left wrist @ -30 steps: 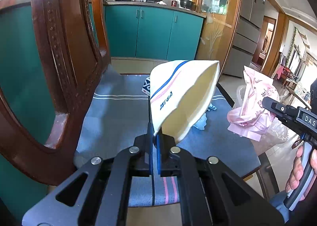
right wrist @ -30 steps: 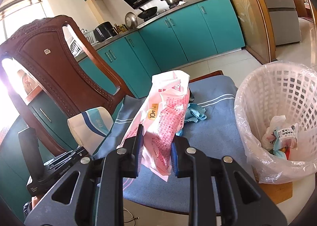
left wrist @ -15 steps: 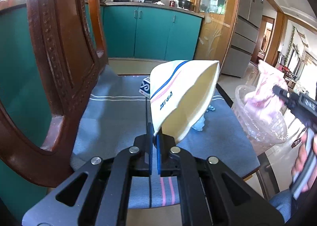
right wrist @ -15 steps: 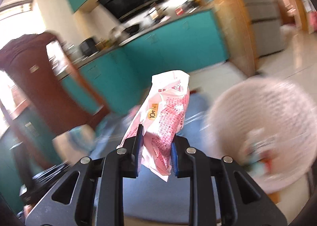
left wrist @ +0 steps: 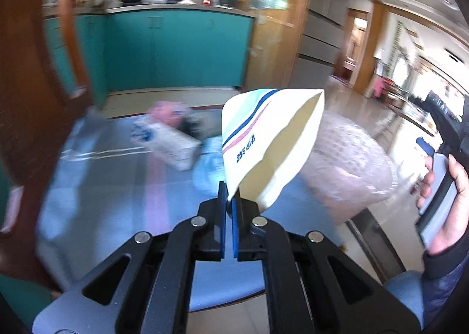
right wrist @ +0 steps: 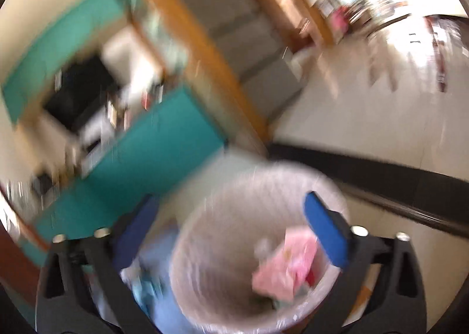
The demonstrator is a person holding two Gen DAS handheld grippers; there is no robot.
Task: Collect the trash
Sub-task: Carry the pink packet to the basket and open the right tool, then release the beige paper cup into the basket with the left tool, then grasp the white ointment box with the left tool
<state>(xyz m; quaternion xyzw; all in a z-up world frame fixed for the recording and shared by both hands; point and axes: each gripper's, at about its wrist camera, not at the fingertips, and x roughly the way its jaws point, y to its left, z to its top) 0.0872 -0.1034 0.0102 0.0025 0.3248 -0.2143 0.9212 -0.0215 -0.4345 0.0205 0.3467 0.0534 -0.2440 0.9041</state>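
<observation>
Trash collection at a chair draped with a blue striped cloth (left wrist: 117, 196), seen through two blurred fisheye views. From the left wrist camera, the left gripper (left wrist: 229, 202) has its blue pads pressed together on the bottom corner of a cream paper bag (left wrist: 272, 152) with blue, pink and green stripes; the bag stands up and leans right, above the cloth. Behind it on the cloth lie a white and blue carton (left wrist: 167, 140), tipped on its side, and a pink wrapper (left wrist: 167, 111) just beyond it, both smeared by motion. To the right of the bag, beside the chair, stands a white basket lined with clear plastic (left wrist: 351, 164). At the far right edge a hand (left wrist: 448, 196) grips the handle of the other tool. From the right wrist camera, the right gripper (right wrist: 231, 225) has its blue fingers spread wide and holds nothing; it hangs above the mouth of the basket (right wrist: 205, 290). Inside the basket lies a crumpled pink bag (right wrist: 284, 266) among other scraps, too blurred to name. Teal kitchen cabinets (left wrist: 176, 49) fill the background.
</observation>
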